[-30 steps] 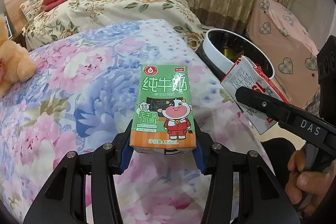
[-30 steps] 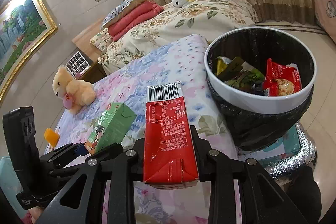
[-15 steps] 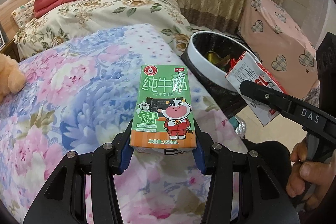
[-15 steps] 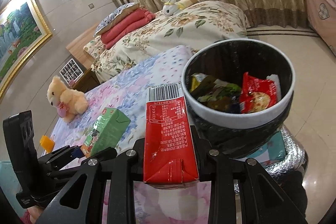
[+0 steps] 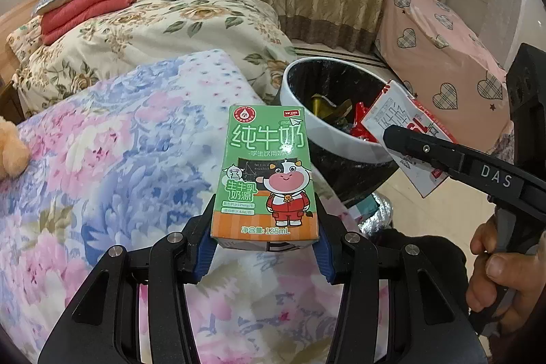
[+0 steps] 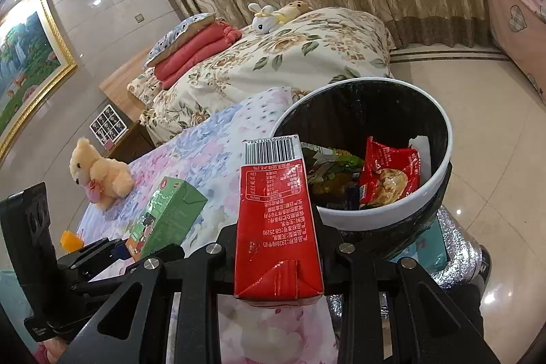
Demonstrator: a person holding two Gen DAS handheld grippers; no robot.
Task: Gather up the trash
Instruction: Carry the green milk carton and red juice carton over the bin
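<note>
room: bedroom with a floral quilt [image 5: 102, 159] under both grippers, gold curtains behind, a bin [image 6: 440, 156] beside the bed.
left gripper [image 5: 264, 237]: fingers closed on the base of the green carton [image 5: 264, 173], which stands upright between the blue pads, above the quilt and short of the bin.
right gripper [image 6: 278, 255]: fingers clamped on the sides of the red carton [image 6: 276, 224], barcode end forward, its far end just at the bin's near rim.
bin contents: wrappers, a red snack bag [image 6: 389, 176] among them.
step in hand: judged as carrying both cartons to the bin, red one first.
doing it well: bring the red carton fully past the white rim before the fingers part; tip it forward so it drops inside; keep the green carton clear of the right gripper.
green carton text: "纯牛奶", "学生饮用奶", "净含量: 125ml", cartoon cow.
red carton text: barcode, "gb 25190"; the rest too small to read.
gripper marking: "das".
</note>
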